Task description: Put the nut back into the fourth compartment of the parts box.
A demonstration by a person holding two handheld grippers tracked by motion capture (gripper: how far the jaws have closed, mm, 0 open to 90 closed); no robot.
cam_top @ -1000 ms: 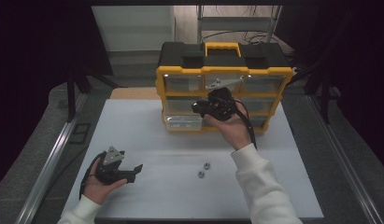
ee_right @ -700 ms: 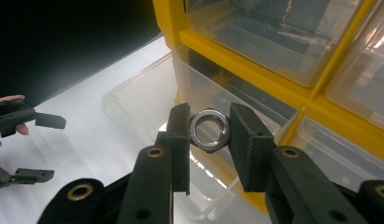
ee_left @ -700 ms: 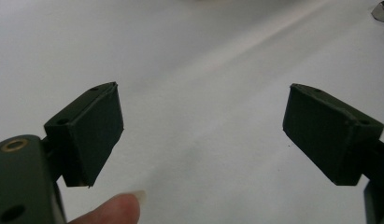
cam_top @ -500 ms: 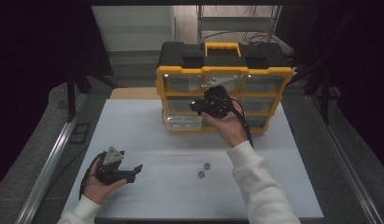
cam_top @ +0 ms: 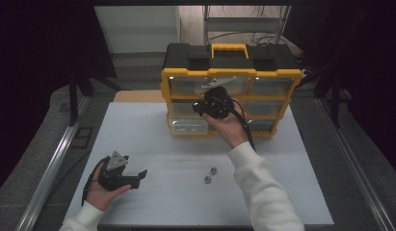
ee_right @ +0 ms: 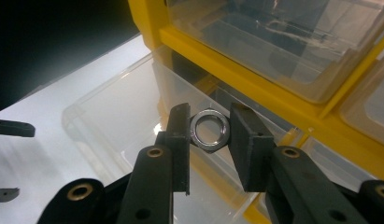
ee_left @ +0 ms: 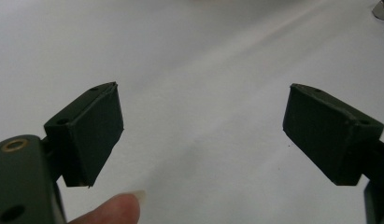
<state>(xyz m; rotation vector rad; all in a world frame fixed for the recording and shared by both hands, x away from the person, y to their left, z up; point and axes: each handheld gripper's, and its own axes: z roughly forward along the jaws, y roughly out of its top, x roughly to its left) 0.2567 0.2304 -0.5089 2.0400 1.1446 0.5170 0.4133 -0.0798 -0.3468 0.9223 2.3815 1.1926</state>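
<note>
In the right gripper view a shiny metal hex nut [ee_right: 195, 130] sits edge-on between the two pads of my right gripper [ee_right: 209, 116], which is shut on it. Under it lies a clear plastic drawer [ee_right: 115, 112] pulled out of the yellow organizer [ee_right: 255, 88]. From the high view my right gripper [cam_top: 201, 107] hovers in front of the organizer [cam_top: 277, 77], above the open bottom-left drawer [cam_top: 188, 126]. My left gripper [cam_top: 140, 175] rests low over the table at the front left. Its jaws stand wide open on nothing [ee_left: 203, 126].
Two more loose nuts [cam_top: 213, 170] [cam_top: 207, 179] lie on the white table [cam_top: 152, 139] near the right forearm. One nut [ee_left: 381, 9] shows at the top right corner of the left gripper view. The other organizer drawers are pushed in.
My right gripper has shifted a little to the left in front of the organizer, still gripping the nut. The left gripper has stayed where it was.
</note>
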